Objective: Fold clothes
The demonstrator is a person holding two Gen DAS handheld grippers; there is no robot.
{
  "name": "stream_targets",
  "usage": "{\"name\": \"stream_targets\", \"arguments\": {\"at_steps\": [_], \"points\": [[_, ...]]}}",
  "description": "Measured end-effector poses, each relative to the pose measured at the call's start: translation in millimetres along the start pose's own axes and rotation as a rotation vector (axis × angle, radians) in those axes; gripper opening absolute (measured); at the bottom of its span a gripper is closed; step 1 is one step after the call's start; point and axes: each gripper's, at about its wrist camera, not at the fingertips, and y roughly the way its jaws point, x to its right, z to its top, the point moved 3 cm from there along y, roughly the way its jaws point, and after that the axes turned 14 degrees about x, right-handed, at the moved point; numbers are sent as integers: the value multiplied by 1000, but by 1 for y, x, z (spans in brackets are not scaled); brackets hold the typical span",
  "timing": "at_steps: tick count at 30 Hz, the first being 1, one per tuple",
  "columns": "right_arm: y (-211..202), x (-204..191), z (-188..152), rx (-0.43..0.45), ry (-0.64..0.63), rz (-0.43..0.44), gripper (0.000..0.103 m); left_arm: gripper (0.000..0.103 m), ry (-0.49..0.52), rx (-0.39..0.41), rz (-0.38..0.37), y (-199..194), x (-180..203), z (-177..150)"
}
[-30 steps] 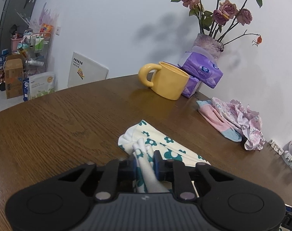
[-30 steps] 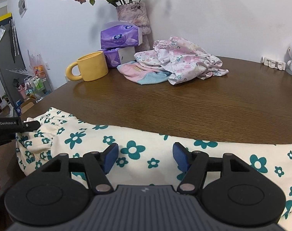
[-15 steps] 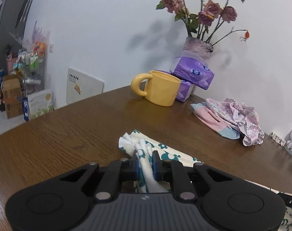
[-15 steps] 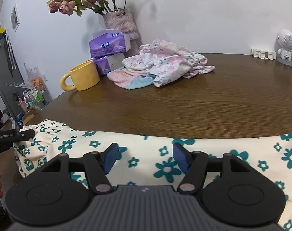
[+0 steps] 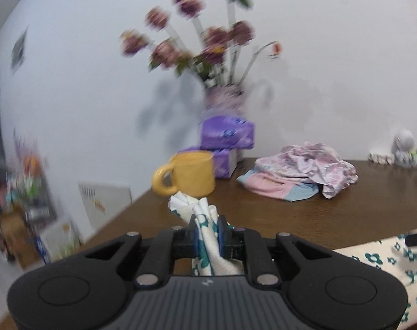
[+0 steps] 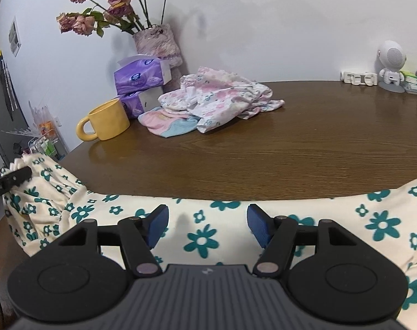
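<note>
Along the near edge of the round brown wooden table (image 6: 304,143) lies the cream cloth garment printed with teal flowers (image 6: 202,236), stretched left to right, with parts of it seeming to hang past the edge. Your left gripper (image 5: 207,238) is clamped tight on a bunched end of that garment, and the pinched cloth stands up between its blue pads. From the right wrist view that same end sits raised at the far left, gathered into ruffles. Your right gripper (image 6: 207,225) hovers over the middle of the garment with its jaws spread wide and nothing between them.

By my reading, you are partway through this 1 piece: it is spread lengthwise but not laid out as a neat folded stack, and no crisp fold line shows. Whether you are straightening it ahead of a fold or carrying the held end across for one, the pictures do not settle. At the far side, just beside the yellow ceramic mug (image 6: 106,121) and the 2 purple tissue packs (image 6: 142,82), a pile of crumpled pink floral clothes (image 6: 222,96) sits loose and unfolded, so more folding looks to remain.

The garment itself looks thin and soft, wrinkled near the held end and smoother toward the right.
</note>
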Motion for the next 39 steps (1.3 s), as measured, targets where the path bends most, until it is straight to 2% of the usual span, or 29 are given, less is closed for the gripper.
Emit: {"name": "stream_targets", "arguments": {"at_steps": [7,13,17,22,25,33,39], "points": [[-7,16,2,10,17,-21,65,11,268,91,-92,-13,44,10],[-10,26,4,21,29,-38,65,11,513,182,-234,-30,94,11],[-13,31,5,30,35,-44,65,11,617,176,-340,-34,126,-2],[-14,33,6,35,39,-45,65,11,695,133,-457,-39,162,-23],[-15,33,7,39,36,-44,65,10,749,107,-496,-39,176,-36],[-20,28,9,53,14,-31,64,11,823,63,-519,-35,200,-54],[-20,26,9,52,5,-28,64,11,831,26,-529,-31,208,-60]]}}
